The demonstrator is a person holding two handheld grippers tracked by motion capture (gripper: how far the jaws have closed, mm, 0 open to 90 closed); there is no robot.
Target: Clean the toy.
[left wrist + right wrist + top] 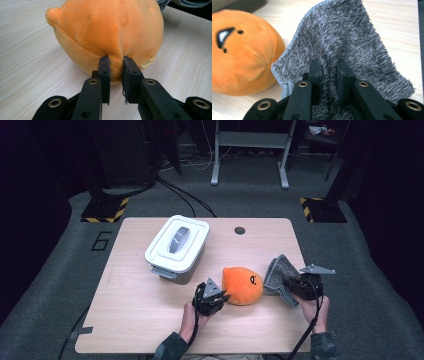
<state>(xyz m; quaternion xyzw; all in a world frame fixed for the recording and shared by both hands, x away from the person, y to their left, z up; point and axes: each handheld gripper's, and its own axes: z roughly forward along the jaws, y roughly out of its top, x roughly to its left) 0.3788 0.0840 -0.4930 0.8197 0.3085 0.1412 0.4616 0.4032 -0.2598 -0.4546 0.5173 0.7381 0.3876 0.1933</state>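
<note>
An orange plush toy with a small face print lies on the wooden table near its front edge. My left gripper is at the toy's left side, its jaws pinched on a fold of the orange plush toy. A grey fluffy cloth is to the right of the toy, one part raised off the table. My right gripper is shut on a fold of the grey cloth, and the orange toy lies just to its left.
A white lidded box with a grey handle stands at the table's back left. A dark round hole sits near the far edge. Beyond the table, cables and a grey frame stand on the floor.
</note>
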